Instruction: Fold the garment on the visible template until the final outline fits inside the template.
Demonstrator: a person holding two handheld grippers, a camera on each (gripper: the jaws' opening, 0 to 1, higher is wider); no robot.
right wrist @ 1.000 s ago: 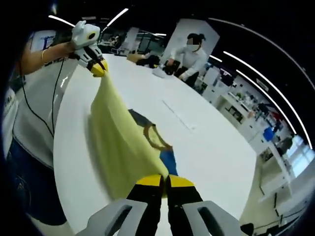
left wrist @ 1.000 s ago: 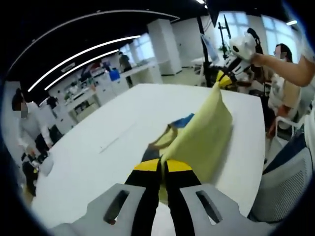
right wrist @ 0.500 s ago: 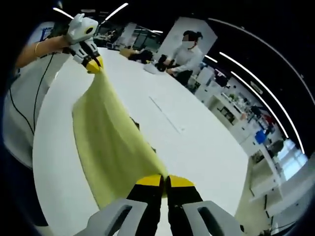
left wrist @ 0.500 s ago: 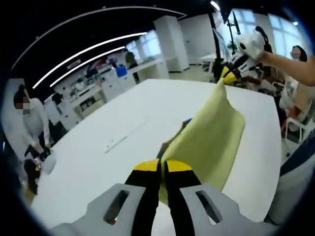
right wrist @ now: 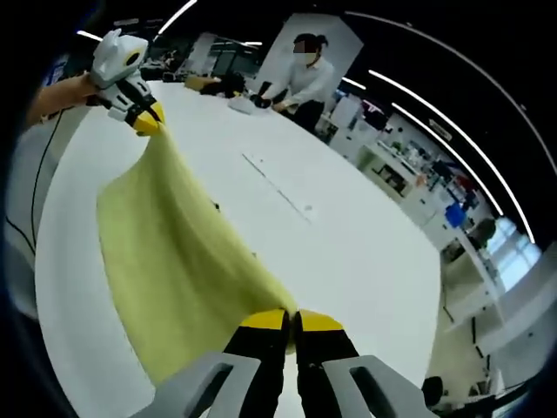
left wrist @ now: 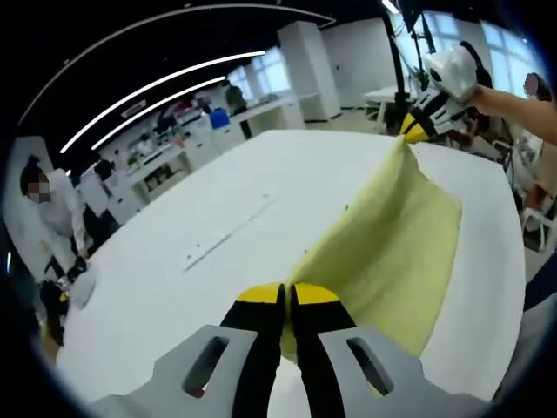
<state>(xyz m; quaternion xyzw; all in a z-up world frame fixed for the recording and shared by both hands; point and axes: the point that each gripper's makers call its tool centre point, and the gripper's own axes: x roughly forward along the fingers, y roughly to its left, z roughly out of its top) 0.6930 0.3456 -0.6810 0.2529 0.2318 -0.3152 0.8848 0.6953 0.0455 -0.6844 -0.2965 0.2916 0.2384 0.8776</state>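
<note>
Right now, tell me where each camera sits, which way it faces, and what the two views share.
Left gripper view: rides the left tool, looking along its shut jaws over the yellow garment and white table toward the right tool and the person's arm.
Right gripper view: rides the right tool, looking back along the garment toward the left tool.
Shared: the garment stretched between both tools, and the table.

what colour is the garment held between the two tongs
Pale yellow garment, clearest in the right gripper view.
</note>
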